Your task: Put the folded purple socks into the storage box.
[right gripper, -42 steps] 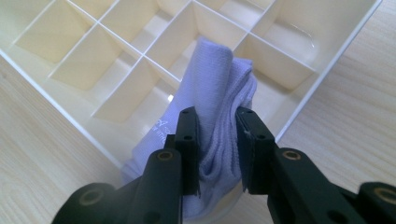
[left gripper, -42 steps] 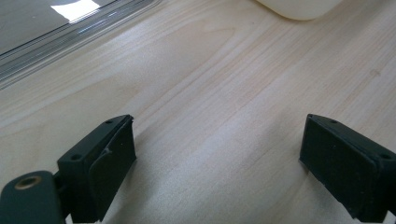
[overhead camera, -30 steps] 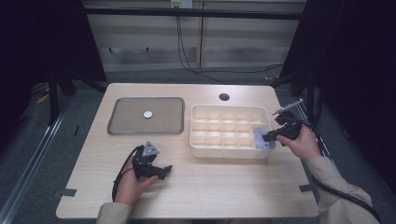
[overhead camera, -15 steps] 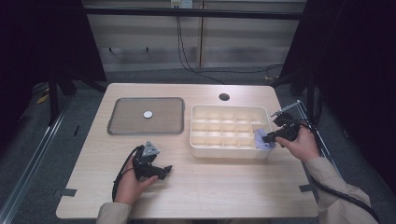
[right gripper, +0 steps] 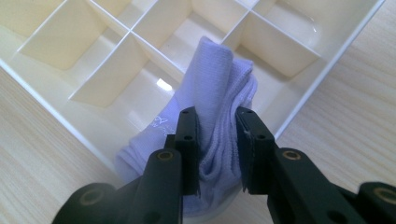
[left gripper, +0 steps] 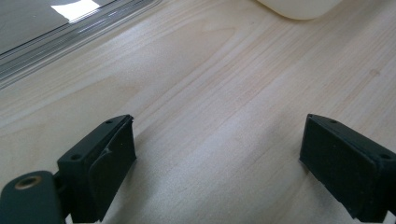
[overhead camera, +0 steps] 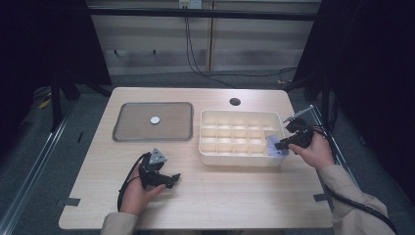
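The right claw (right gripper: pixel 217 154) pinches a pale lilac sock (right gripper: pixel 219 102), its two black jaws pressed into the folded, bunched knit from either side. The sock is soft and ribbed, doubled over on itself, with a small white mark near its lower fold. It hangs over the near right corner of the cream divider box (overhead camera: pixel 210 147), partly inside the corner compartment and partly across the rim. The box stands toward the right edge of the bench (overhead camera: pixel 235 196); its other compartments that can be seen hold nothing. The right hand (overhead camera: pixel 313 149) comes in from the right edge, the claw pointing left across the box wall.

The left claw (left gripper: pixel 215 163) is spread wide with only bare wood between its jaws. The left hand (overhead camera: pixel 139 188) rests near the front edge. At the far left of the bench lies a grey tray (overhead camera: pixel 127 132) with a small white disc (overhead camera: pixel 155 119) in it.
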{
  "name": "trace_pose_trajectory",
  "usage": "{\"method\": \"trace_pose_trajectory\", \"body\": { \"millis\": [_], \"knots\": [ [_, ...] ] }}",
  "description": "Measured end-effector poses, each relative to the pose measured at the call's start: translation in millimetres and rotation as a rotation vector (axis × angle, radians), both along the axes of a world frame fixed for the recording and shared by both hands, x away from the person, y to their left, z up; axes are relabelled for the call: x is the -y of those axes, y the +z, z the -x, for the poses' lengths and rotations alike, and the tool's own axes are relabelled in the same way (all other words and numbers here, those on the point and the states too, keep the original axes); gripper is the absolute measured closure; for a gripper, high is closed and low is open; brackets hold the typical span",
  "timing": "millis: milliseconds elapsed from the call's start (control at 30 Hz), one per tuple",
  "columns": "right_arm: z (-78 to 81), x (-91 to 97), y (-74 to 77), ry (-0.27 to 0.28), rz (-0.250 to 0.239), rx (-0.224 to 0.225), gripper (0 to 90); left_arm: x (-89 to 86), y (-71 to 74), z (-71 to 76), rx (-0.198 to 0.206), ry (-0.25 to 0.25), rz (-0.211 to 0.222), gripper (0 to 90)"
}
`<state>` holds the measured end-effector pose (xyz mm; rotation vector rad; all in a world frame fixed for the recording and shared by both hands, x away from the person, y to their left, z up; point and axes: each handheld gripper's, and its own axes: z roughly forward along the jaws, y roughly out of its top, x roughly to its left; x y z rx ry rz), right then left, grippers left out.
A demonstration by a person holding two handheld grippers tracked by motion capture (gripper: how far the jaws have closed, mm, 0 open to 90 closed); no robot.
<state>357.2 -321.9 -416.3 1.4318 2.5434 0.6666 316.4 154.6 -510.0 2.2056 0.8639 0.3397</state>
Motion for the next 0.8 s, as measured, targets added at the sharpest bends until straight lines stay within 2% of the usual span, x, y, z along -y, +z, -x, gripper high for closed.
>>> {"method": "trace_pose_trajectory", "body": {
  "millis": [33,200,433,800],
  "knots": [
    [0.0,1.4,0.6,-0.010,-0.016,0.004,72.4,0.0,0.0,0.0,0.000,0.000,0.000,9.6],
    [0.1,2.3,1.4,-0.009,-0.014,0.007,72.3,0.0,0.0,0.0,0.000,0.000,0.000,9.6],
    [-1.5,-3.4,-1.5,0.012,0.031,-0.017,72.4,0.0,0.0,0.2,-0.001,0.001,0.000,9.6],
    [-3.4,-9.2,-6.7,0.033,0.071,-0.041,72.5,-0.1,0.0,0.2,-0.001,0.001,0.000,9.6]
  ]
}}
